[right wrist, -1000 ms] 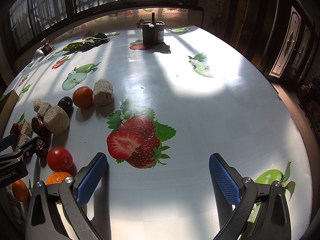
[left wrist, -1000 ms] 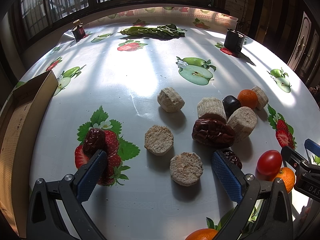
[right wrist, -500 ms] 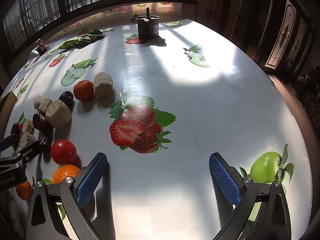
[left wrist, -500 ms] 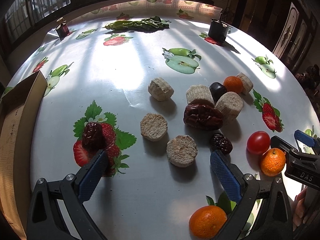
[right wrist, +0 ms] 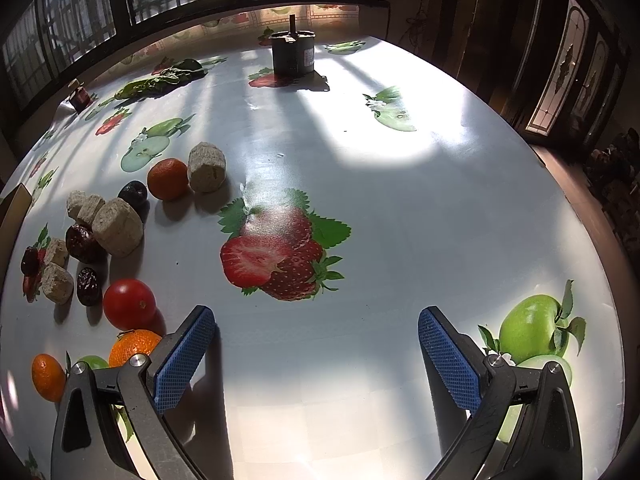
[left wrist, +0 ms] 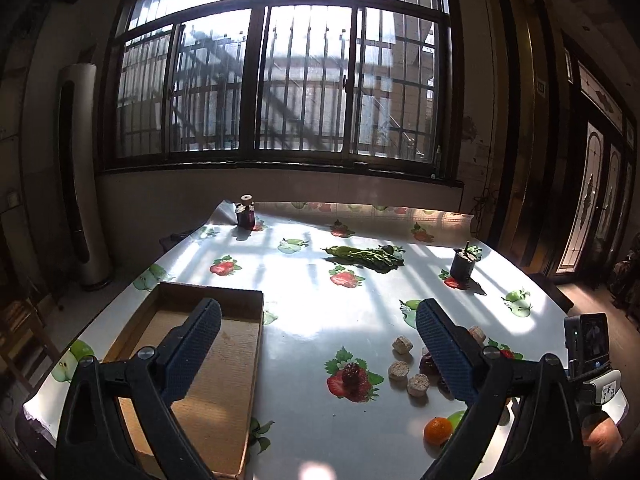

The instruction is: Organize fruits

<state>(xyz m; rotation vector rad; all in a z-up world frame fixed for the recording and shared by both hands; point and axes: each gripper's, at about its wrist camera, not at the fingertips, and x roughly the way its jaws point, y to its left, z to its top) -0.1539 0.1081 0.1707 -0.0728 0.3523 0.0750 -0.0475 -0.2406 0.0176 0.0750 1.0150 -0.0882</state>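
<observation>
Both pairs of fingers stand spread wide with nothing between them. The left gripper (left wrist: 318, 344) is held high above the tabletop (left wrist: 304, 312), its left finger in front of a shallow cardboard box (left wrist: 224, 392) whose near corner runs out of frame. Its right finger (left wrist: 444, 348) covers part of the fruit cluster, so only a dark date (left wrist: 352, 372) on a printed strawberry, three pale round cakes (left wrist: 401, 368) and one orange (left wrist: 438, 429) show clearly there; the rest is hidden or too small to name. The right gripper (right wrist: 316, 350) hovers low over bare cloth near a printed strawberry. From its camera the fruit lies at the left: a tomato (right wrist: 129, 304), two small oranges (right wrist: 134, 346) partly behind the left finger, another orange (right wrist: 167, 178) beside a plum (right wrist: 133, 194), and dates (right wrist: 82, 243) touching the pale cakes. The far-left pieces blur at the lens edge. A dark can (right wrist: 292, 56) and leafy greens (right wrist: 164, 78) sit far back.
</observation>
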